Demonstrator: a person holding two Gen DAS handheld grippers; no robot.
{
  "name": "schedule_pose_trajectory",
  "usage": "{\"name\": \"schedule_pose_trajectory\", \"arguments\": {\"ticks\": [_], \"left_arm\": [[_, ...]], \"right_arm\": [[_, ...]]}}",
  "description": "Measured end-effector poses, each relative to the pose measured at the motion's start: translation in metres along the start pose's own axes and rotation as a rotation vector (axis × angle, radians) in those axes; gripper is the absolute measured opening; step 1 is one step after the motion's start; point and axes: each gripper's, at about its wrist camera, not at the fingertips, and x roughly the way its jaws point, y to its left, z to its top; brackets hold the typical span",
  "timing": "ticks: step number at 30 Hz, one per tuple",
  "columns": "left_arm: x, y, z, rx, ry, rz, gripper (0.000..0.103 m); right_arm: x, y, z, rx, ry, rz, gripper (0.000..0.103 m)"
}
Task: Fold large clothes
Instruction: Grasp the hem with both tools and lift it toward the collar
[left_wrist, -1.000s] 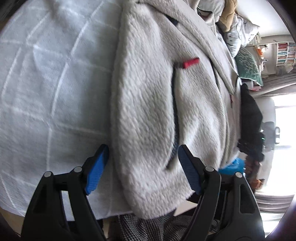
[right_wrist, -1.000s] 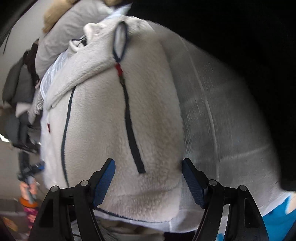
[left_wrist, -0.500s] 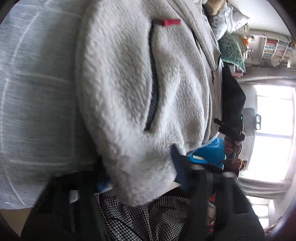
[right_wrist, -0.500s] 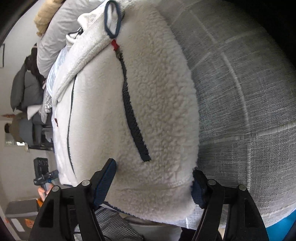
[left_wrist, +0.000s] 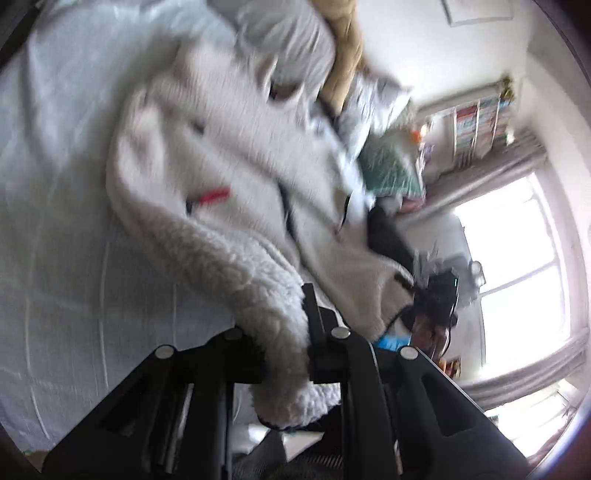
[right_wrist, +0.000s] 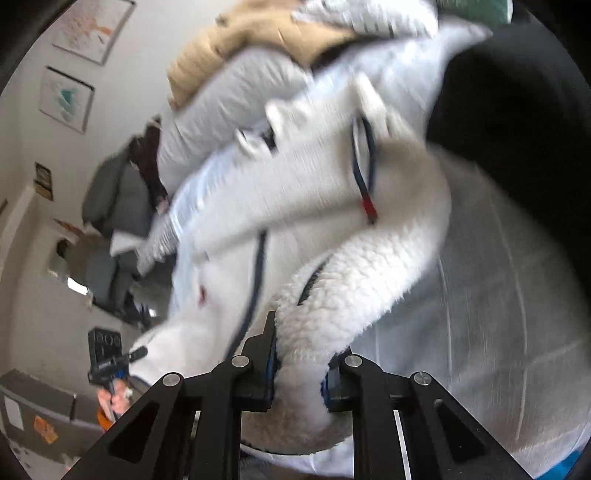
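A cream fleece jacket (left_wrist: 236, 177) with dark zips and a red zip pull (left_wrist: 214, 194) lies on a bed with a white checked cover (left_wrist: 55, 258). My left gripper (left_wrist: 284, 343) is shut on the jacket's bottom hem corner and lifts it off the cover. In the right wrist view my right gripper (right_wrist: 301, 369) is shut on the other bottom corner of the same jacket (right_wrist: 332, 236), also raised. The fleece bunches between both pairs of jaws. The view is motion-blurred.
Pillows and piled clothes (left_wrist: 295, 55) sit at the head of the bed, beyond the jacket. A green cushion (left_wrist: 391, 170), shelves and a bright window (left_wrist: 517, 258) are to the right. In the right wrist view a wall with pictures (right_wrist: 66, 99) is on the left.
Both grippers were open around the jacket's bottom corners. They have shut on the hem and lifted it up and toward the collar end.
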Motion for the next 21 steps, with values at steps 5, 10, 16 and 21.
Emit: {"name": "schedule_pose_trajectory", "arguments": {"ticks": [5,10,16,21], "left_arm": [[-0.019,-0.013,0.04,-0.049,-0.202,-0.008,0.016],[-0.008,-0.034,0.113,-0.037,-0.32,0.089,0.016],[0.042,-0.031,0.196,0.039,-0.388,0.196,0.019],[0.108,0.012,0.253,0.031,-0.327,0.299,0.02]], "right_arm": [[-0.022,0.006,0.035,0.042,-0.173,0.017,0.017],[-0.018,0.012,0.084,0.083,-0.27,0.026,0.017],[0.021,0.001,0.161,0.143,-0.316,0.009,0.018],[0.087,-0.032,0.213,0.214,-0.277,-0.053,0.021]]}}
